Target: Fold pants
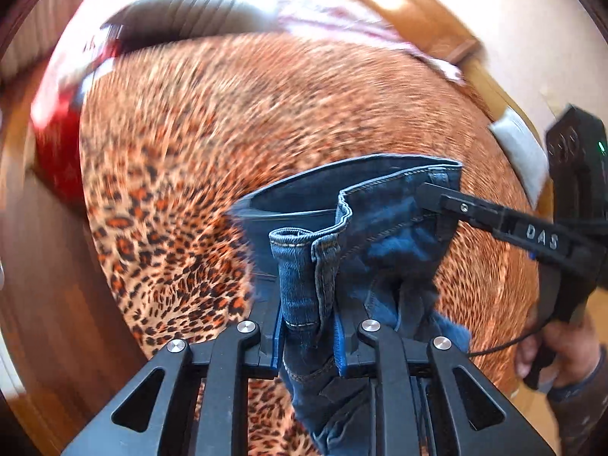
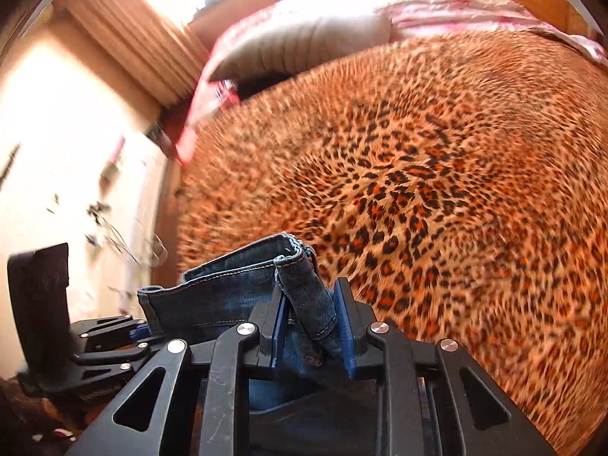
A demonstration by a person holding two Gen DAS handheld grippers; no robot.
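Dark blue denim pants (image 1: 380,235) hang bunched above a leopard-print bedspread (image 1: 228,133). In the left wrist view my left gripper (image 1: 308,342) is shut on a stitched hem fold of the denim, which stands up between its blue pads. My right gripper (image 1: 427,194) comes in from the right and pinches the far edge of the same cloth. In the right wrist view my right gripper (image 2: 312,328) is shut on a rolled band of the pants (image 2: 228,288). My left gripper (image 2: 138,332) holds the cloth's other end at the lower left.
The leopard-print bedspread (image 2: 437,190) covers a wide bed. A grey-white pillow (image 2: 304,41) and pink bedding lie at the far end, with a red item (image 1: 57,133) at the bed's left edge. A hand (image 1: 562,353) holds the right gripper's handle. Wooden floor runs along the left.
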